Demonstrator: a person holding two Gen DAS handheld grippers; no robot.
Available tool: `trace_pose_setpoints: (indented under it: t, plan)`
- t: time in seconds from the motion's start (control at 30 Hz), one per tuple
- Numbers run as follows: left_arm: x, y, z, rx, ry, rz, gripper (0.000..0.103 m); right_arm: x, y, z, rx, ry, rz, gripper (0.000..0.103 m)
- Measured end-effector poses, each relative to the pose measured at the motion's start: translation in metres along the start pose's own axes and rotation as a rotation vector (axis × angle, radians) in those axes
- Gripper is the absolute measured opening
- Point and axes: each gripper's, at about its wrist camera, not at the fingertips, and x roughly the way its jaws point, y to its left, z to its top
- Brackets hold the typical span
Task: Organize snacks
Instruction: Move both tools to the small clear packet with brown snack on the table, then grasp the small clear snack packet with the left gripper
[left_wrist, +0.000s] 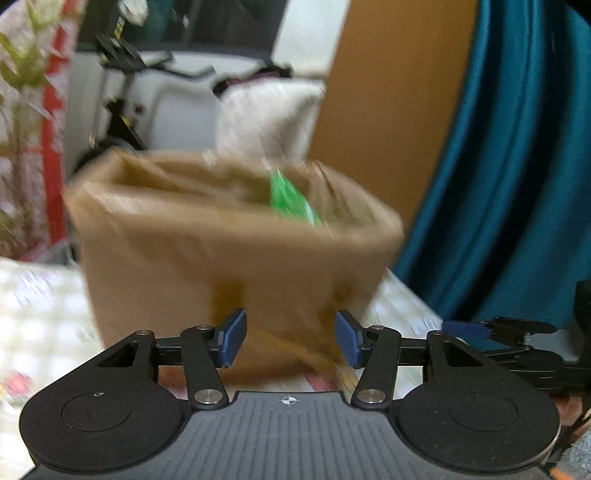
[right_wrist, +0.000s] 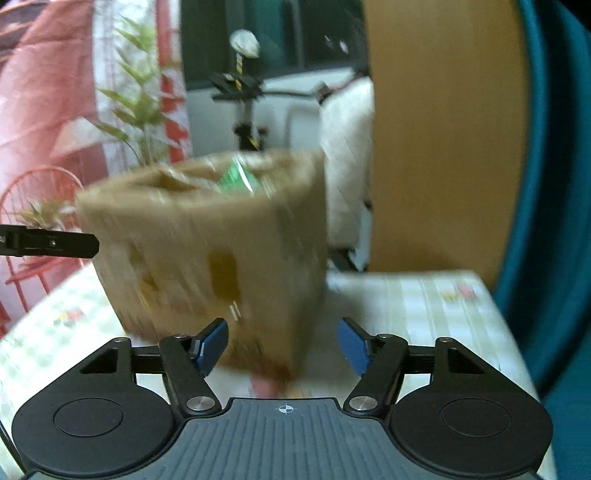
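An open brown cardboard box (left_wrist: 229, 251) stands on the table, blurred by motion; it also shows in the right wrist view (right_wrist: 221, 251). A green snack packet (left_wrist: 290, 197) sticks up from inside the box near its right side, and shows in the right wrist view (right_wrist: 236, 179) too. My left gripper (left_wrist: 291, 339) is open and empty just in front of the box. My right gripper (right_wrist: 282, 345) is open and empty, facing the box's near corner. The right gripper shows at the right edge of the left wrist view (left_wrist: 517, 343).
The table has a pale checked cloth (right_wrist: 424, 302). A teal curtain (left_wrist: 517, 166) hangs at the right beside an orange-brown panel (left_wrist: 391, 92). A leafy plant (right_wrist: 140, 107) and a red wire chair (right_wrist: 40, 206) stand at the left behind the table.
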Motion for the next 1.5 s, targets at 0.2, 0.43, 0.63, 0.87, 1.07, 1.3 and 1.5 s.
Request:
trace_pose_setpoints:
  t: [0.2, 0.43, 0.63, 0.87, 1.07, 1.3, 1.5]
  plan:
    - [0.045, -0.016, -0.028, 0.010, 0.141, -0.084, 0.048, 0.006, -0.016, -0.065, 0.041, 0.132, -0.007, 0.043]
    - [0.092, -0.029, -0.052, 0.015, 0.271, -0.166, 0.046, 0.027, -0.011, -0.094, -0.045, 0.246, -0.040, 0.036]
    - [0.116, -0.046, -0.071, 0.022, 0.339, -0.240, 0.046, 0.033, -0.015, -0.103, -0.045, 0.278, -0.046, 0.036]
    - [0.142, -0.057, -0.083, -0.004, 0.388, -0.285, 0.046, 0.038, -0.021, -0.103, -0.034, 0.278, -0.044, 0.034]
    - [0.157, -0.064, -0.088, -0.014, 0.418, -0.300, 0.046, 0.040, -0.021, -0.103, -0.047, 0.277, -0.037, 0.026]
    - [0.160, -0.067, -0.094, 0.018, 0.420, -0.307, 0.044, 0.041, -0.018, -0.102, -0.064, 0.278, -0.028, 0.019]
    - [0.159, -0.070, -0.095, 0.043, 0.425, -0.324, 0.022, 0.041, -0.016, -0.101, -0.075, 0.275, -0.023, 0.014]
